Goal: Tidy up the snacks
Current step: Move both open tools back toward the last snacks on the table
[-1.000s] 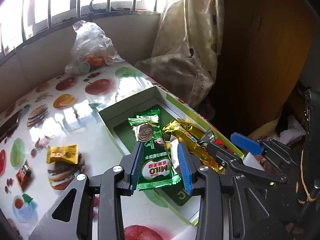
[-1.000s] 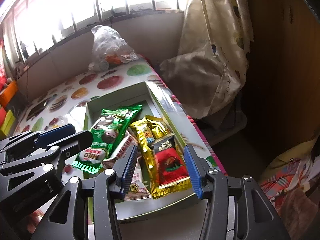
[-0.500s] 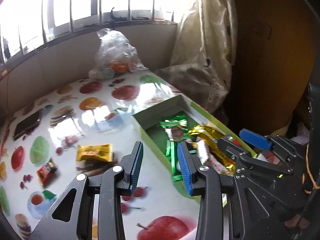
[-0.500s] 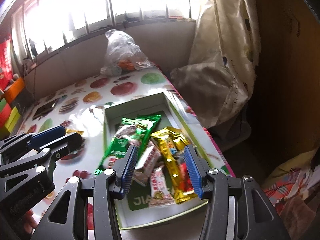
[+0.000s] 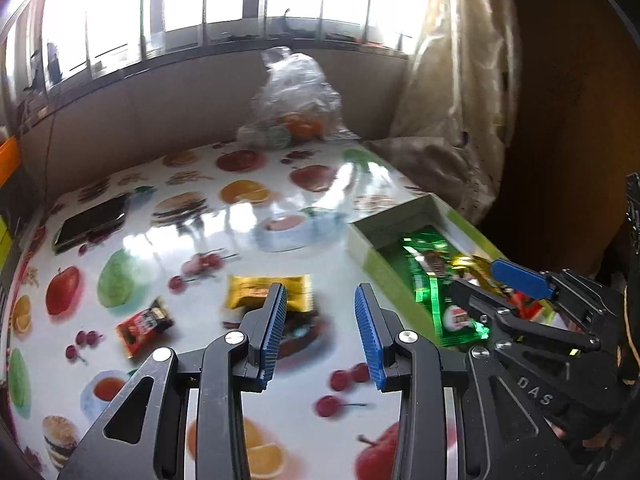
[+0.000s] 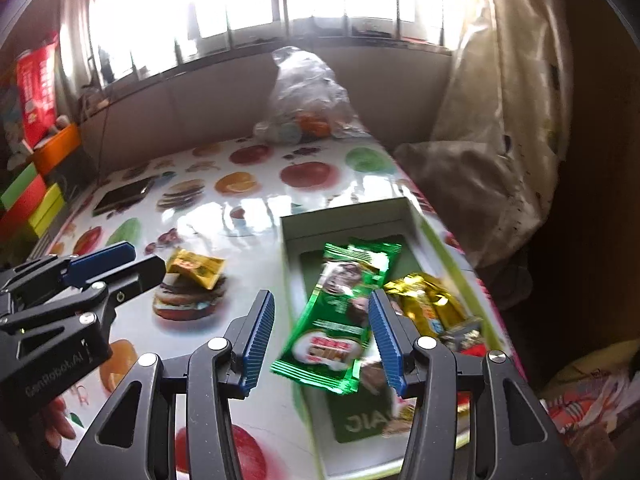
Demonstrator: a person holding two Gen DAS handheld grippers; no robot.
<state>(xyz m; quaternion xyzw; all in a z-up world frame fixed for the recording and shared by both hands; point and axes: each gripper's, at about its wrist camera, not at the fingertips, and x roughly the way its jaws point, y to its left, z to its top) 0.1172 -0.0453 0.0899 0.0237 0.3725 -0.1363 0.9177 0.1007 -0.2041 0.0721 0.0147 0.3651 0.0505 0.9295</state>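
My left gripper [image 5: 318, 300] is open and empty over the fruit-print tablecloth. Just beyond it lies a gold-yellow snack packet [image 5: 266, 290], partly hidden behind the left finger. A small red snack [image 5: 144, 326] lies further left. To the right is a green-rimmed box [image 5: 384, 268] holding a green Milo packet [image 5: 432, 284]. My right gripper [image 6: 320, 312] hangs open above the box's [image 6: 344, 210] left edge. The Milo packet [image 6: 340, 320] lies loose below it, beside gold packets [image 6: 428, 304]. The yellow packet [image 6: 196, 268] lies by the left gripper [image 6: 132, 260].
A dark phone [image 5: 90, 222] lies at the table's far left. A clear plastic bag [image 5: 296, 108] of items stands at the back under the window. A curtain [image 6: 500, 120] hangs off the right edge. Coloured boxes [image 6: 32, 192] are stacked at the left.
Both grippers have swung left. The left one went from over the box and the Milo packet to over the tablecloth near the yellow packet. Jaw widths look unchanged.
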